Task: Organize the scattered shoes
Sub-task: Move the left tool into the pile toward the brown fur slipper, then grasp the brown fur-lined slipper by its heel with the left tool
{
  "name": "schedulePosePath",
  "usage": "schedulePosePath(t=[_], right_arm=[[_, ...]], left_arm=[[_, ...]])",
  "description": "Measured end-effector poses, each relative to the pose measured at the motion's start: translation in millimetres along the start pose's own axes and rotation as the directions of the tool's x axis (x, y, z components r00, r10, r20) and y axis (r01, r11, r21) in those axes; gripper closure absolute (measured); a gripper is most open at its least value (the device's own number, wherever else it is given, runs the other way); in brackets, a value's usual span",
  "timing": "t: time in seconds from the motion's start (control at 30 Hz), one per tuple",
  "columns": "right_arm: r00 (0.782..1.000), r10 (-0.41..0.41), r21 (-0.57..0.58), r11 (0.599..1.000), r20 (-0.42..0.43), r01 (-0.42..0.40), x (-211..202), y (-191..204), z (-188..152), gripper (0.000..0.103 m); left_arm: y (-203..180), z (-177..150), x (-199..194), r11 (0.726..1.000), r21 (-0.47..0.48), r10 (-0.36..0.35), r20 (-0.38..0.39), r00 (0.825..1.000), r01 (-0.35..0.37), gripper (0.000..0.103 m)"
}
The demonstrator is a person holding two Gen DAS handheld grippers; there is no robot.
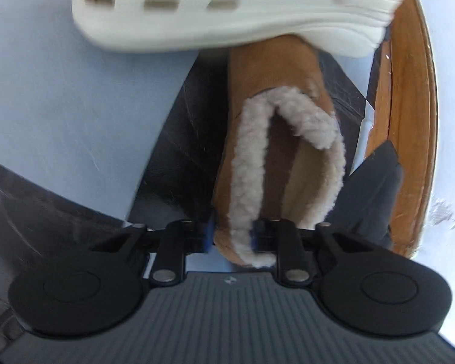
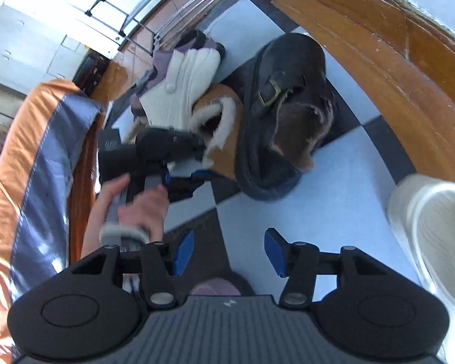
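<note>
Tan suede slipper (image 1: 267, 139) is clamped at its fleece heel in the left tongs (image 1: 232, 233), toe pointing away under the cream clog (image 1: 227, 9); right tongs (image 2: 229, 250) hang released over the floor (image 2: 333, 188).

Both views are bright and evenly lit by cool daylight. The white clog (image 1: 227, 9) is smeared by motion blur in the left wrist view; the hand (image 2: 130, 200) is blurred in the right. Fisheye bends the wooden trim (image 2: 379, 39) into arcs. Glare whitens the floor (image 2: 333, 200); shadows are soft.
</note>
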State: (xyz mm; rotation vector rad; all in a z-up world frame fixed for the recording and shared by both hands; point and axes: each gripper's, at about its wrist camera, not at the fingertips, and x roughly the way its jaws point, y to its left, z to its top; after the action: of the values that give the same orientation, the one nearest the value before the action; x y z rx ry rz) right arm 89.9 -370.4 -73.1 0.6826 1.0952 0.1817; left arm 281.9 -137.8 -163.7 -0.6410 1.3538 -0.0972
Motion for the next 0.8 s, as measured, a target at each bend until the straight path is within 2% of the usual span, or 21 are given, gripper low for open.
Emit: schedulePosePath(t=[0.03,0.1,0.2,0.33,0.4,0.47,0.53,0.6,0.63,0.67,0.7,0.73,0.77,0.8], right_arm=[[1.000,0.011,-0.002,1.000,0.005,-0.011,6.3,4.1,10.9,0.050],[0.999,0.035,-0.007,0.999,0.011,-0.035,16.6,12.1,30.0,0.050],[0.999,0.038,-0.028,0.999,0.040,-0.036,30.7,23.8,58.8,0.044],[0.996,-0.030,-0.124,0.991,0.088,0.041,55.4,42.7,75.0,0.039],[0.997,-0.026,-0.201,0.979,0.067,0.039,76.5,55.9,73.9,0.039],[0.999,-0.033,-0.220,0.975,0.037,0.041,97.9,63.7,68.2,0.039],[0.997,-0.037,-0.178,0.983,0.067,0.049,105.7,65.4,53.8,0.044],[0.994,-0.004,-0.137,0.990,0.106,0.018,96.2,62.6,39.9,0.042],[0.993,0.007,-0.125,0.992,0.121,0.009,90.4,60.7,34.4,0.040],[0.992,-0.003,-0.122,0.992,0.128,0.019,85.2,58.2,31.6,0.038],[0.992,-0.018,-0.123,0.992,0.127,0.034,81.4,55.4,30.8,0.038],[0.992,-0.031,-0.122,0.991,0.125,0.046,77.8,52.3,30.7,0.038],[0.992,-0.038,-0.115,0.992,0.121,0.052,74.3,48.7,31.8,0.038],[0.992,-0.042,-0.104,0.993,0.117,0.055,70.0,43.8,33.2,0.038]], left_arm=[[-2.8,-3.7,-8.7,0.999,0.030,0.008,0.024,1.000,-0.009,0.094],[2.8,-7.4,-34.4,0.998,0.025,-0.064,0.042,0.997,0.063,0.103],[10.6,-8.8,-81.6,0.987,0.041,-0.156,0.088,0.984,0.153,0.103],[33.0,-11.0,-121.0,0.990,0.051,-0.137,0.109,0.985,0.132,0.103],[61.4,-23.9,-136.6,0.992,0.040,-0.125,0.128,0.984,0.120,0.103],[81.5,-25.7,-139.5,0.992,0.042,-0.126,0.121,0.985,0.122,0.103],[95.0,-31.5,-133.5,0.988,0.018,-0.153,0.102,0.983,0.152,0.103],[109.6,-29.8,-113.9,0.971,-0.064,-0.226,0.066,0.972,0.230,0.100],[112.1,-27.3,-103.5,0.948,-0.110,-0.294,0.050,0.955,0.297,0.100],[114.5,-24.9,-93.1,0.919,-0.156,-0.361,0.037,0.932,0.363,0.098],[111.7,-21.2,-85.9,0.910,-0.166,-0.379,0.035,0.925,0.380,0.091],[107.1,-21.0,-85.8,0.914,-0.164,-0.368,0.042,0.929,0.370,0.087],[97.1,-15.3,-82.0,0.934,-0.143,-0.320,0.064,0.945,0.326,0.076],[90.9,-12.5,-78.1,0.942,-0.135,-0.300,0.066,0.952,0.306,0.068]])
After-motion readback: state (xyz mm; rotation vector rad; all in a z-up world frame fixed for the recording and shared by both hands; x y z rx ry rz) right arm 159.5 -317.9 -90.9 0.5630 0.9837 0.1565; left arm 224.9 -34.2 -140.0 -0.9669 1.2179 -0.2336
